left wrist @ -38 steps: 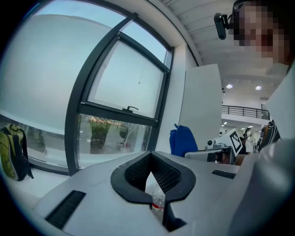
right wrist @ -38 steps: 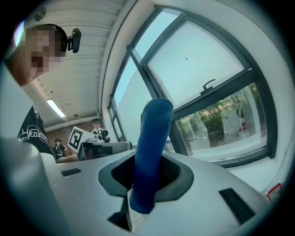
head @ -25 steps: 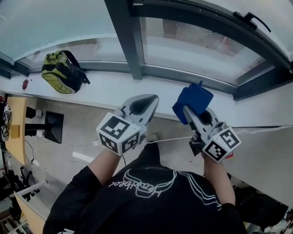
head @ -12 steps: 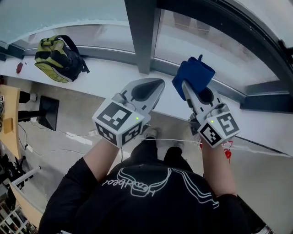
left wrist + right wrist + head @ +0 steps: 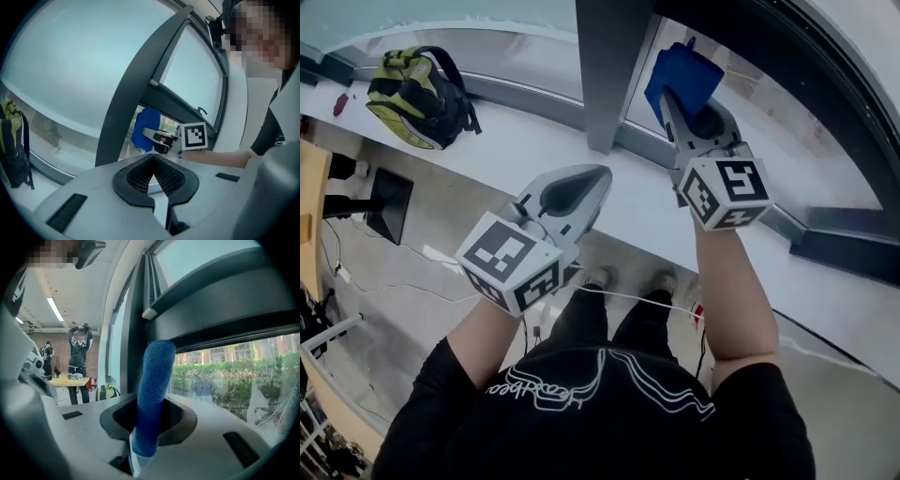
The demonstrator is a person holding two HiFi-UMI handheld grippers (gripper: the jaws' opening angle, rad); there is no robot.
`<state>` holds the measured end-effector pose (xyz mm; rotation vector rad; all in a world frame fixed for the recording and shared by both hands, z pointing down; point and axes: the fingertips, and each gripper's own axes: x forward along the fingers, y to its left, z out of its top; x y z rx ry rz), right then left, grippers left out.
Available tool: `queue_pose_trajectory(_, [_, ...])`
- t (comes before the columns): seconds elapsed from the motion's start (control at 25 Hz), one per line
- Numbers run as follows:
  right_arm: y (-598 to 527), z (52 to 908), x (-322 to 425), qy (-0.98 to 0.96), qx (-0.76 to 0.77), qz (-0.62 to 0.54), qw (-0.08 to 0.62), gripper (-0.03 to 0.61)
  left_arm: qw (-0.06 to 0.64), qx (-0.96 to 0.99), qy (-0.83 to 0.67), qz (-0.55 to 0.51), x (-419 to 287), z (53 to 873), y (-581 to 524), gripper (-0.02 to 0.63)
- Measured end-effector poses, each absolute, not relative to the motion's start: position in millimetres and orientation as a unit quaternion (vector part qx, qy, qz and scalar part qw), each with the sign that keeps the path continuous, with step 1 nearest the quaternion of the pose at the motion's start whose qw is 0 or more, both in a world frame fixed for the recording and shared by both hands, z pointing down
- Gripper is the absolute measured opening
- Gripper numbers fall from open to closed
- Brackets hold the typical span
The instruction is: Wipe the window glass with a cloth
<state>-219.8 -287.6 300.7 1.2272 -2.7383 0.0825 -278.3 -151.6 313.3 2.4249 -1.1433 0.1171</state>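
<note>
Head view, w/ both gripper views. Landmark: the dark window post [image 5: 607, 66], upright btwn 2 panes.

(a) The right gripper [image 5: 673, 97] is raised just right of the post, arm stretched out. Its jaws are clamped on a blue cloth [image 5: 684, 73]. In the right gripper view the cloth [image 5: 154, 380] stands up from btwn the jaws of the right gripper [image 5: 146, 427] as a folded, fuzzy strip. The post [image 5: 137, 333] runs just left of it.

(b) The cloth lies over the window glass [image 5: 769, 117] of the pane right of the post, near the lower frame rail. Whether it touches the glass can't be told. Greenery and buildings show through this pane [image 5: 225, 373].

(c) The left gripper [image 5: 598, 180] is held lower, below and slightly left of the post's foot, over the white sill [image 5: 502, 150]. Its jaws are together, w/ nothing btwn them, per the left gripper view [image 5: 153, 177]. That view also takes in the post [image 5: 136, 93], w/ the cloth [image 5: 143, 129] and the other gripper just right of it.

(d) A green-and-black backpack [image 5: 417, 94] sits on the sill well left of the post, against the left pane.
</note>
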Motion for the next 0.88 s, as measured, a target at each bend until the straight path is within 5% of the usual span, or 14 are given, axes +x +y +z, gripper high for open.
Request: queue_pose_trajectory(0.88, [-366, 297, -217, -0.865, 0.496, -0.021, 0.072, 0.078, 0.268, 0.842, -0.466, 0.043, -286, 351, -155, 0.006])
